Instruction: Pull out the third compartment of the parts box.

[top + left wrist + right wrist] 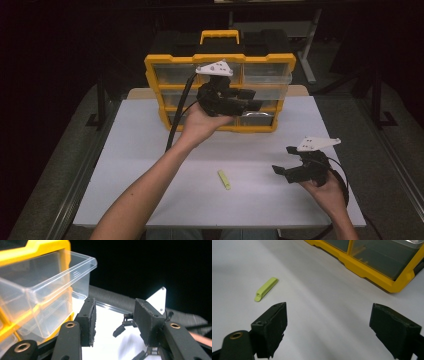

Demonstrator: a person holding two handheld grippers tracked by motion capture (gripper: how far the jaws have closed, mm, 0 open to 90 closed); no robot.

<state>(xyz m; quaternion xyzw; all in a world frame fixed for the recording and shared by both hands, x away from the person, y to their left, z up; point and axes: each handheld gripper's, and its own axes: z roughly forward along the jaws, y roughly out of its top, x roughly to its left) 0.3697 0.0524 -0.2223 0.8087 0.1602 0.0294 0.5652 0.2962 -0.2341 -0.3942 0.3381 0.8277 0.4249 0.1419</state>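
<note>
My right gripper (286, 171) rests low over the table (150, 150) near its right near corner, held in my right hand (327, 192). Its jaws stand wide apart with nothing between them, only bare white surface beyond the pads. Just ahead of them, toward the middle of the near half of the table, lies a small yellow-green clip (265, 289), flat on the surface and well apart from both grippers.

Farther off, my left hand (202, 125) holds my left gripper (116, 320) raised in front of the yellow organizer (220, 60), which stands upright at the far edge of the table. The left jaws are released, partway apart, gripping nothing; through the gap I see the white table and my right gripper in the distance. Just beside the left pad, a clear plastic drawer (50, 282) juts out of the organizer's frame near its upper right, pulled partly open. Whether the pad touches the drawer's corner I cannot tell. The other drawers sit pushed in.
</note>
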